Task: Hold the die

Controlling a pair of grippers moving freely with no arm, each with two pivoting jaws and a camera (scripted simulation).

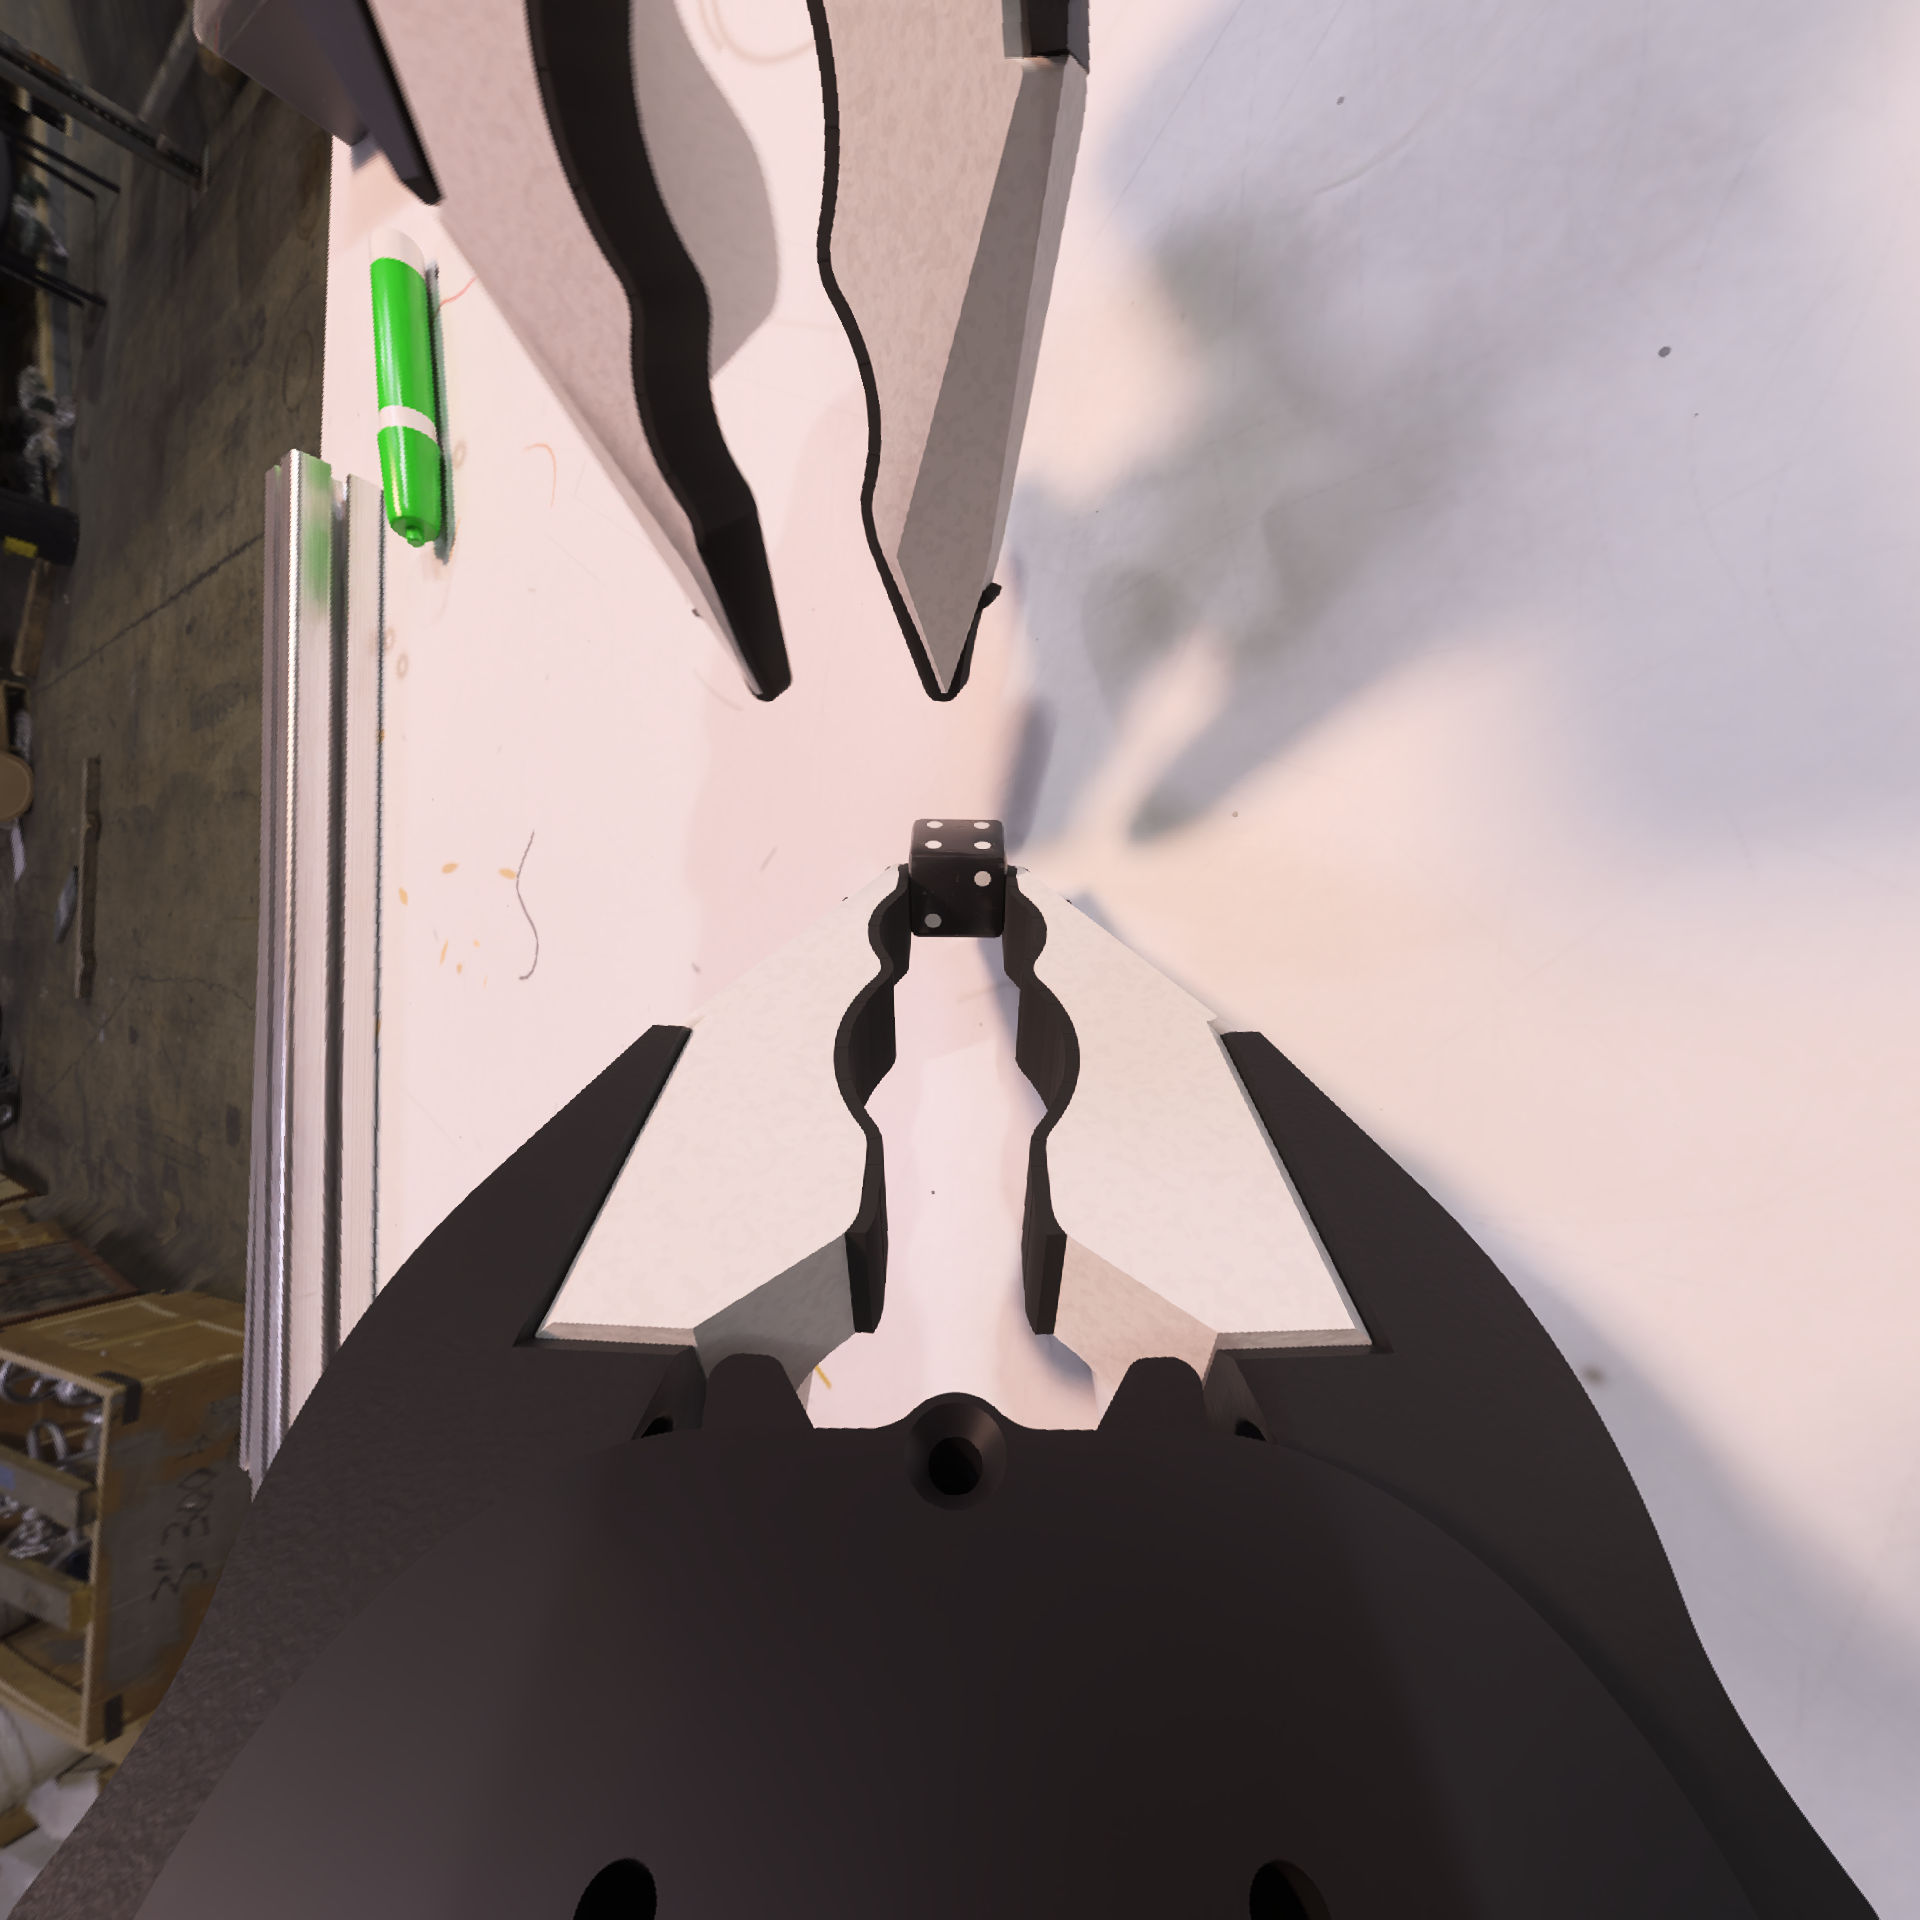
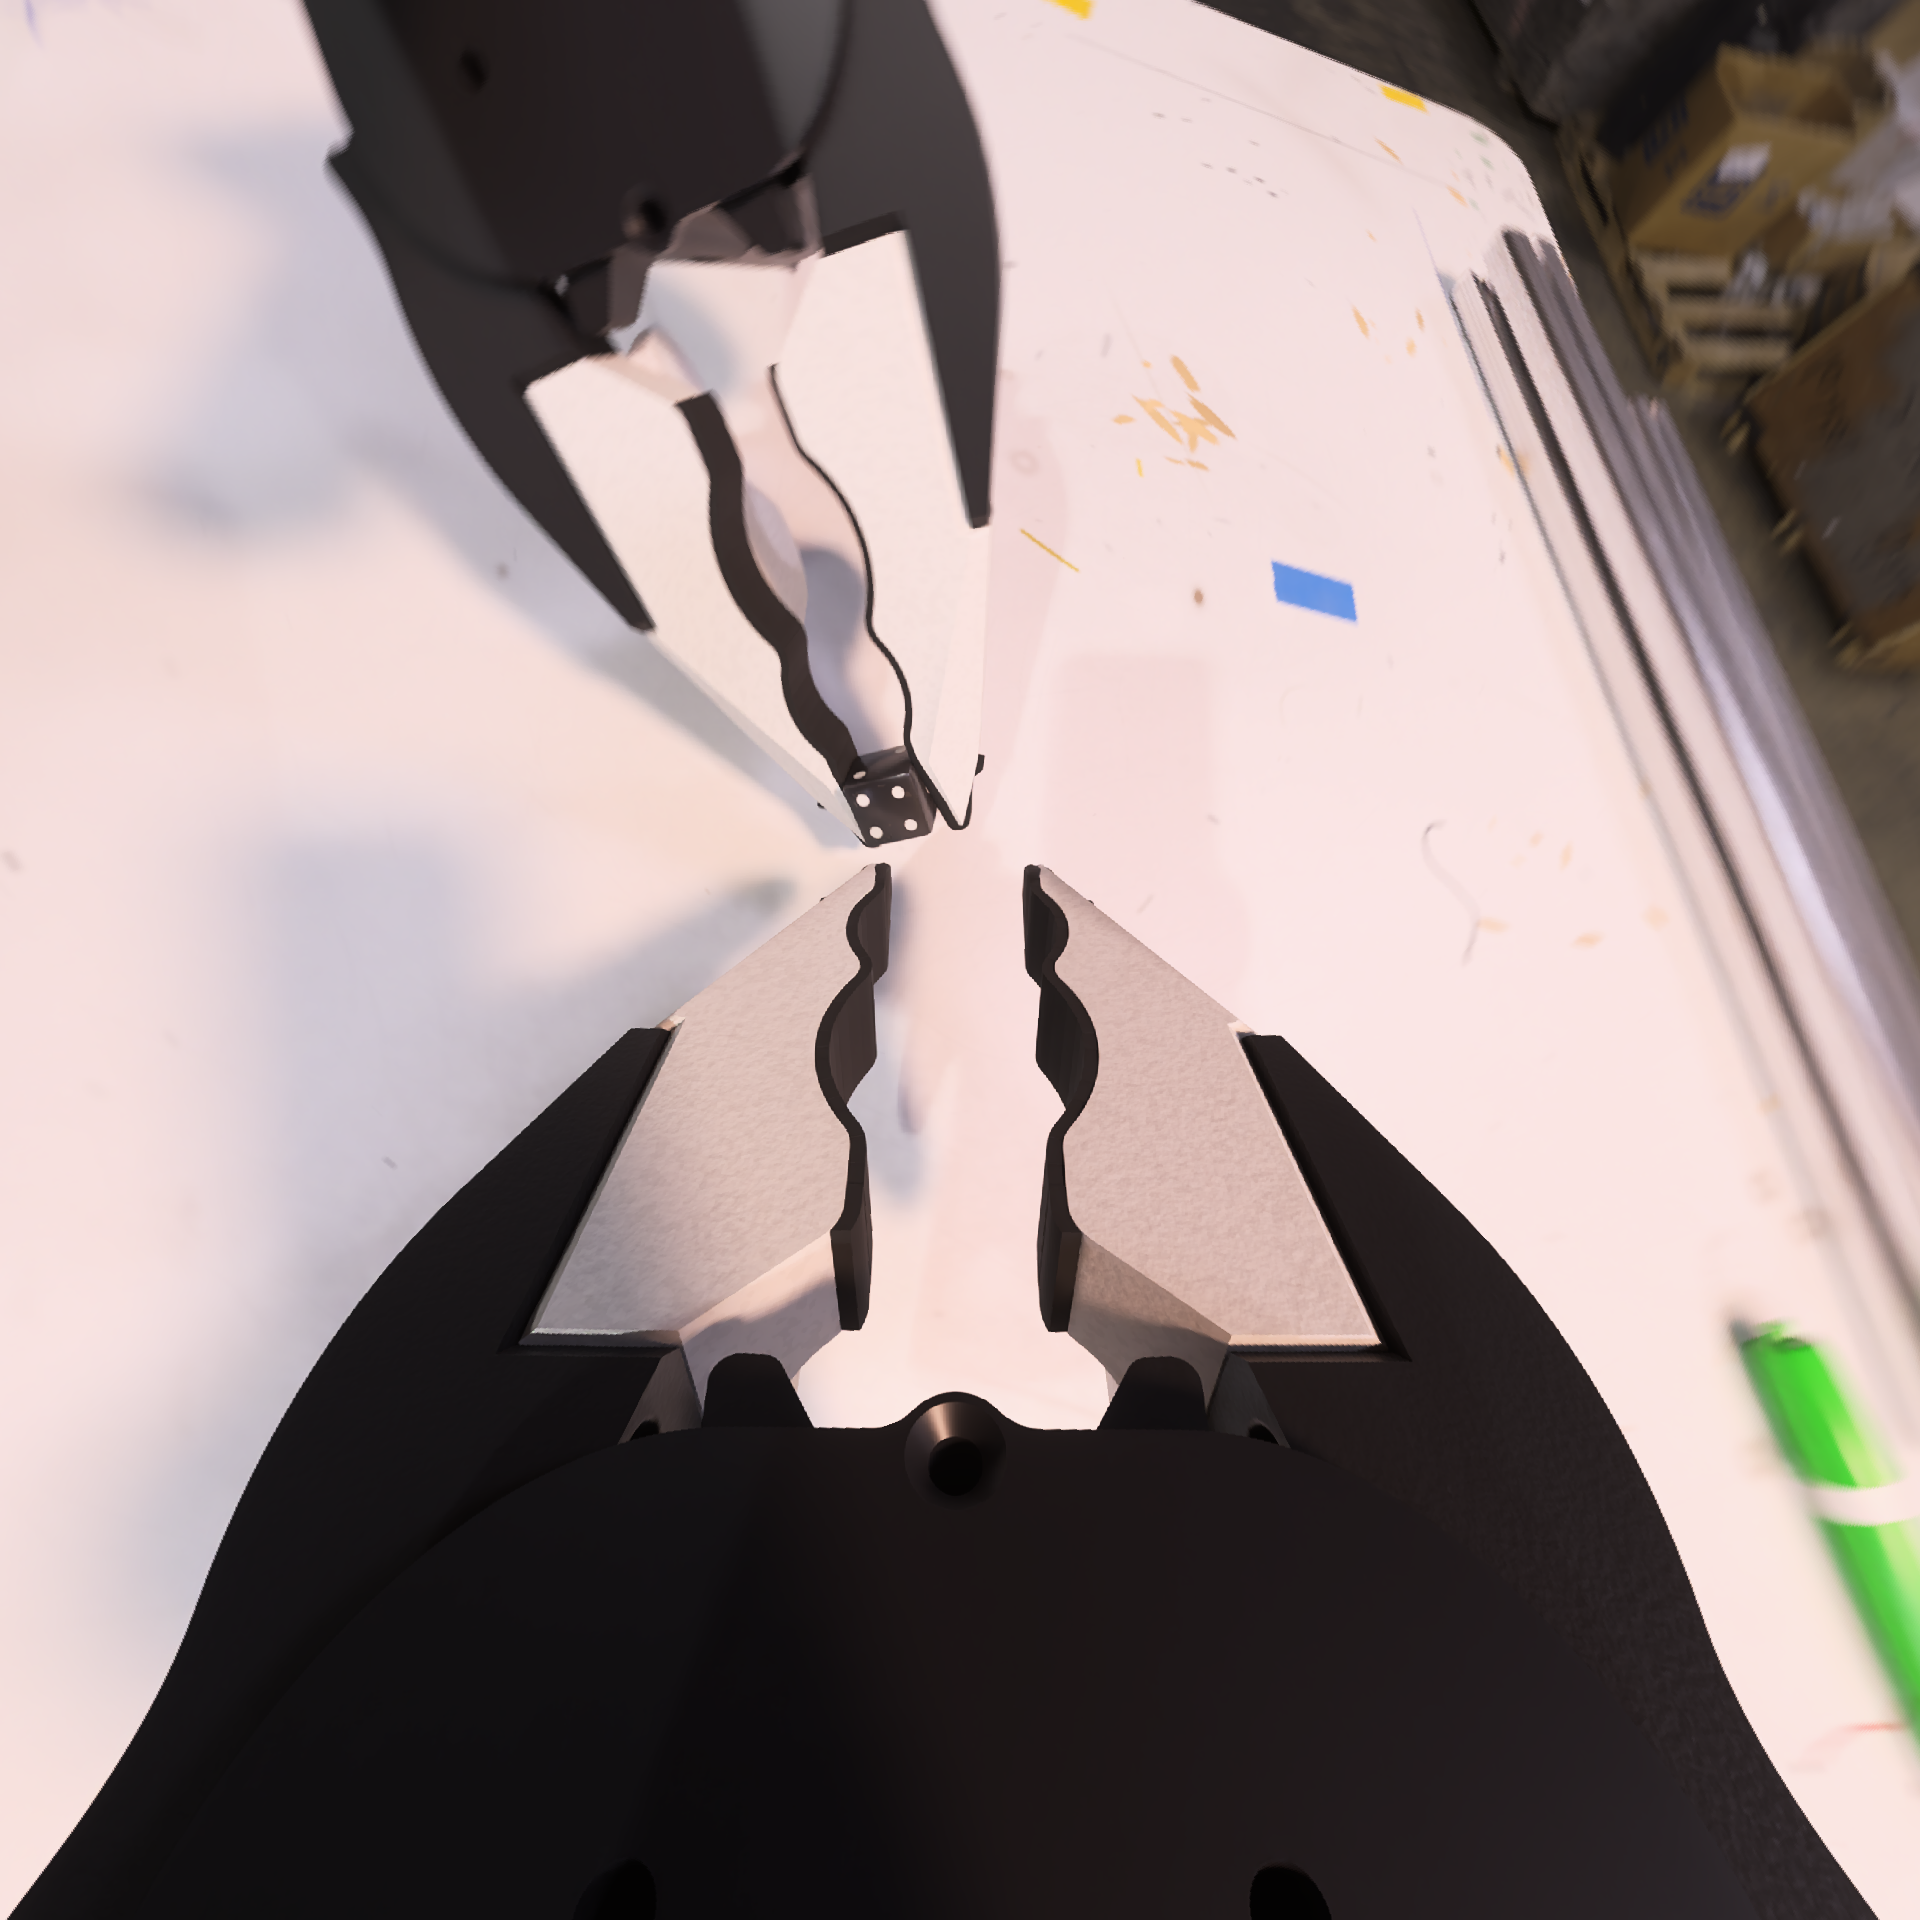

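Note:
A small black die (image 1: 957, 879) with white pips sits pinched between the fingertips of my left gripper (image 1: 958, 883), which is shut on it above the white table. The die also shows in the right wrist view (image 2: 886, 807), held at the tips of the left gripper (image 2: 899, 816). My right gripper (image 2: 957, 883) is open and empty, its tips a short way in front of the die, pointing at it. In the left wrist view the right gripper (image 1: 857, 691) reaches down from the top, jaws apart, a little beyond the die.
A green marker (image 1: 407, 390) lies on the white table (image 1: 1455, 935) near its left edge; it also shows in the right wrist view (image 2: 1839, 1496). Aluminium rails (image 1: 312, 935) run along the table edge. Blue tape (image 2: 1313, 590) is stuck to the tabletop. Cardboard boxes (image 2: 1745, 187) stand beyond the table.

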